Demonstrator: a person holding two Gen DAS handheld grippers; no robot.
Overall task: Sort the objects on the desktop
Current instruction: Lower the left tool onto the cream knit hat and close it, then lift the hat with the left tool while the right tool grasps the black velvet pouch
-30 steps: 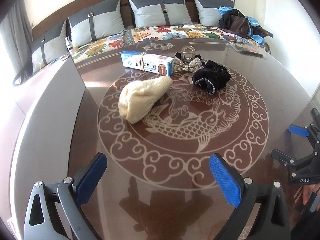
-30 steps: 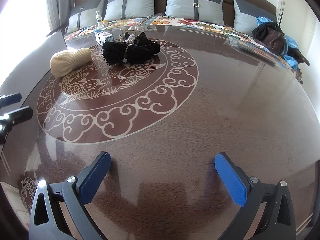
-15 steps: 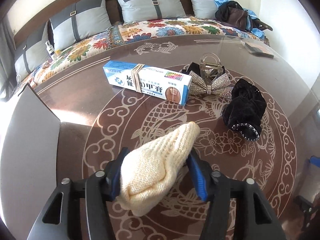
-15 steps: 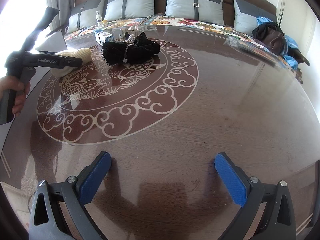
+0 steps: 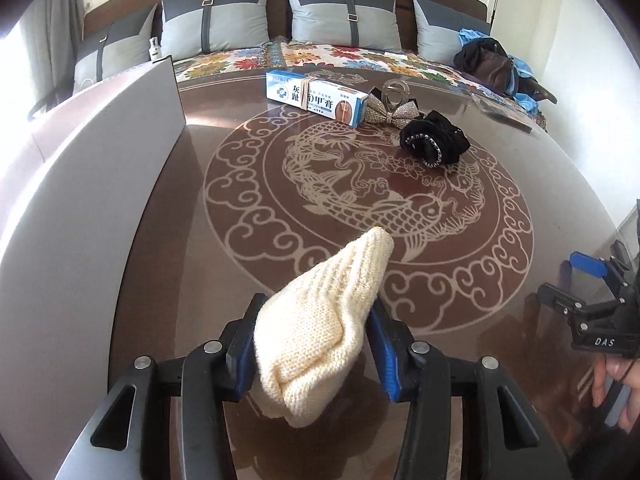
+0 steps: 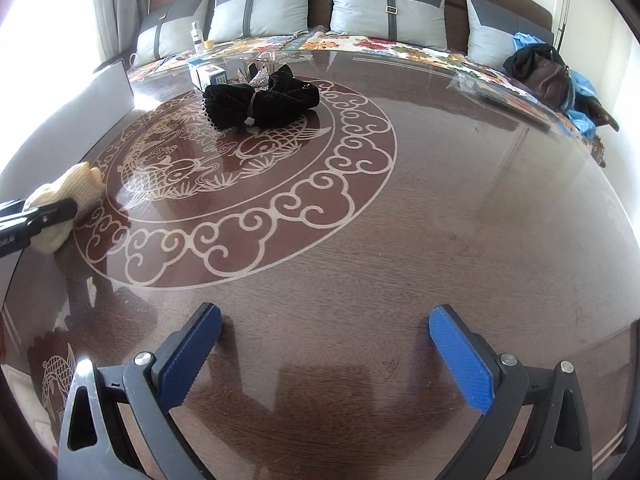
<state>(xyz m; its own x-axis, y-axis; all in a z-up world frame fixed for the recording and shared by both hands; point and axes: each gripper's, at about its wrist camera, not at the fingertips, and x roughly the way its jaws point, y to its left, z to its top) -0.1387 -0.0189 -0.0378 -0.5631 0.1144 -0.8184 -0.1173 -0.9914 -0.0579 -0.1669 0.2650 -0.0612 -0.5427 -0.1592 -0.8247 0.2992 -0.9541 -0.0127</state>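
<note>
one cream knit hat (image 5: 320,320) in the closing left gripper (image 5: 312,344) (right gripper (image 6: 324,344) wide, empty)

A cream knitted item (image 5: 320,328) is gripped, bunched, above the tabletop (image 5: 240,272). Farther back, a blue-white box (image 5: 316,98), a rhinestone bow clip (image 5: 390,110) and a black velvet scrunchie (image 5: 434,142) are clustered.

bow clip (image 6: 260,76) mostly hidden behind black scrunchie (image 6: 262,100).

The right hand-held gripper (image 5: 592,280) reads "DAS"; the box (image 5: 316,98) bears Chinese characters.
</note>
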